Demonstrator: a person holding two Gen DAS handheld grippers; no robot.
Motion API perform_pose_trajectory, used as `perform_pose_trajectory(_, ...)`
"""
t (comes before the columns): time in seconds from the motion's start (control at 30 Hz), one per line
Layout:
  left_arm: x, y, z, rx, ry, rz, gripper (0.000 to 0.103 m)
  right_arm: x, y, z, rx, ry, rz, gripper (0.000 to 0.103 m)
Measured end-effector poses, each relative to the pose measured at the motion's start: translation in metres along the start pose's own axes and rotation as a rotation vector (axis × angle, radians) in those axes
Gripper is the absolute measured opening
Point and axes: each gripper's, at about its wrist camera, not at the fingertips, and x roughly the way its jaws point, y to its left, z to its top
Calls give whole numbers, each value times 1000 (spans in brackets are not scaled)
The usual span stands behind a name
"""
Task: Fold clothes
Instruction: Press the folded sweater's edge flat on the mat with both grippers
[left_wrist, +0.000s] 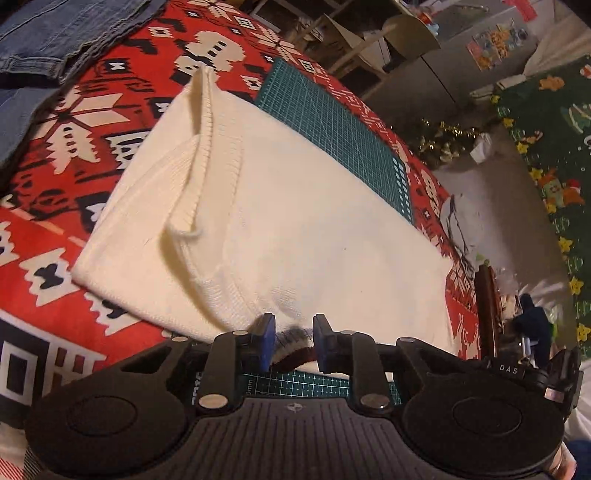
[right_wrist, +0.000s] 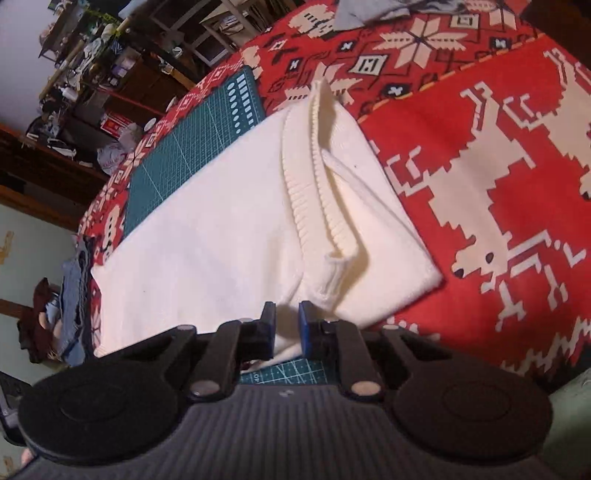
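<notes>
- The cream knitted sweater (left_wrist: 280, 221) lies folded into a long band on the desk, its far long side over a green cutting mat (left_wrist: 332, 122) and its near edge at the desk's near edge, where both tools work.
- A ribbed hem or cuff (right_wrist: 317, 192) lies turned back on top, running away from the near edge; I cannot say which part of the garment it is.
- The left tongs (left_wrist: 293, 341) stand narrow over the near edge with cream knit and a bit of darker, reddish fabric between the blades; whether the pads really press on it I cannot tell.
- The right tongs (right_wrist: 286, 326) are narrow too, and a fold of the cream knit sits right between the blades, apparently pinched.
- My reading: the sides are already in, and the near end is being taken up for a lengthwise fold.
- The next move asks both tools to lift together and carry the edge evenly toward the far end, so the ribbed flap stays flat.
- Under it all is a red patterned cloth (right_wrist: 498, 184); jeans (left_wrist: 55, 37) lie at the far left corner.
</notes>
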Motion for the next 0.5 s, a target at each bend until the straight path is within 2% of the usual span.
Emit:
perform_pose_trajectory(0.07, -8, -5, 0, 17, -29, -23, 20, -7, 6, -2, -33, -19, 16, 18)
perform_pose_trajectory(0.17, -21, -11, -2, 36, -81, -154, 20, -12, 15, -6, -67, -25, 94, 16)
perform_pose_trajectory(0.23, -17, -15, -1, 25, -79, -211, 20, -12, 20, -9, -83, -19, 159, 14)
perform_pose_trajectory(0.33, 2, -16, -2, 15, -35, -176, 20, 5, 17, -14, -59, 52, 136, 11)
perform_pose_trajectory(0.37, 7, -14, -1, 10, -20, -159, 20, 9, 15, -15, -52, 63, 124, 10)
perform_pose_trajectory(0.43, 17, -11, -2, 1, 8, -125, 20, 16, 12, -16, -40, 83, 101, 1)
perform_pose_trajectory(0.5, 22, -9, -3, 3, 36, -87, 19, 22, 9, -17, -28, 103, 79, 1)
